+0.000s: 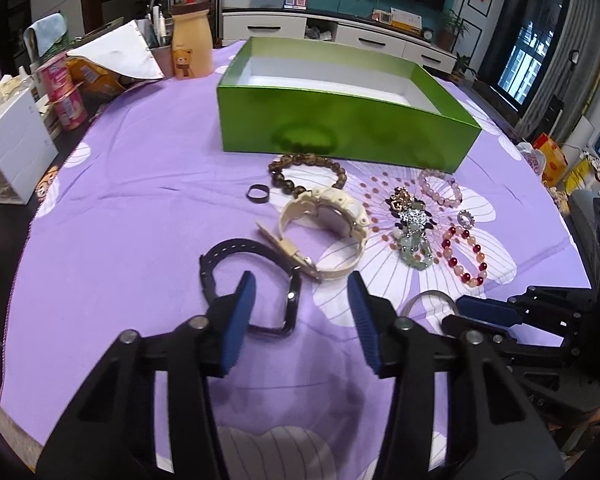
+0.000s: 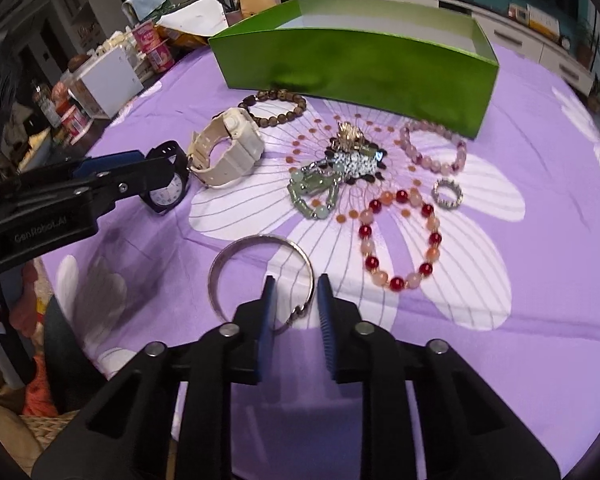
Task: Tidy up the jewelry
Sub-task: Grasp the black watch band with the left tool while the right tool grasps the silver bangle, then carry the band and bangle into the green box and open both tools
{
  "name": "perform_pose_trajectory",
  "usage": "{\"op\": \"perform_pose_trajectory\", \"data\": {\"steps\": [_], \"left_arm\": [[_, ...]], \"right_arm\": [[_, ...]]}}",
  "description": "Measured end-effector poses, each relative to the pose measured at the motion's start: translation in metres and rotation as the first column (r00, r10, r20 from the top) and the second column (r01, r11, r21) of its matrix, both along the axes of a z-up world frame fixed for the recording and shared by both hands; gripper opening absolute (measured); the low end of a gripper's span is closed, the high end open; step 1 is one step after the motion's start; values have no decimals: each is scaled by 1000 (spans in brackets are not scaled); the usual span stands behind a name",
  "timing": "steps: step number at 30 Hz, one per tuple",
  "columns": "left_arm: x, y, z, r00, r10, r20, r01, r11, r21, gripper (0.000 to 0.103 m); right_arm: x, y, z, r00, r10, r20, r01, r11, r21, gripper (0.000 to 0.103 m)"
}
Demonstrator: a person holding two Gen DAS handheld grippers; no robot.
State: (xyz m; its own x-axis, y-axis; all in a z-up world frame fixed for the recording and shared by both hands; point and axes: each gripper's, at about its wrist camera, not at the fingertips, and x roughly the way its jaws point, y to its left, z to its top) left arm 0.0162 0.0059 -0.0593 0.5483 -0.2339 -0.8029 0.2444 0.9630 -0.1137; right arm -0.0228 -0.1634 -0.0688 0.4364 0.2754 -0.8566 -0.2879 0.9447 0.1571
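Left gripper (image 1: pixel 302 280) jaws spread wide, hovering over black watch (image 1: pixel 252 276) on purple cloth (image 1: pixel 140 200). Right gripper (image 2: pixel 296 284) jaws apart, straddling silver bangle (image 2: pixel 260 268) clasp, not pinching. Right view alone shows black watch's white dial; left view alone shows dark ring (image 1: pixel 258 193) beside brown bead bracelet (image 1: pixel 306 174). Green box (image 1: pixel 340 120) behind jewelry; floor seen only from left.

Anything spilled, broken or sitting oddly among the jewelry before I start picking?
Nothing looks damaged or spilled. The one untidy spot is the tangled cluster of green beads and brooch-like pieces heaped together mid-cloth, so separate items there are hard to tell apart. The green box sits upright; what shows of its inside is bare.
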Motion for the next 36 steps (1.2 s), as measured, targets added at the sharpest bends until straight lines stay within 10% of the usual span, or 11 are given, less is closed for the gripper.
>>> {"op": "perform_pose_trajectory", "data": {"steps": [13, 36], "left_arm": [[9, -1, -19, 997, -2, -83, 2, 1000, 6, 8], [52, -17, 72, 990, -35, 133, 42, 998, -52, 8]], "right_arm": [[8, 4, -2, 998, -3, 61, 7, 998, -63, 2], [56, -51, 85, 942, -131, 310, 144, 989, -19, 3]]}}
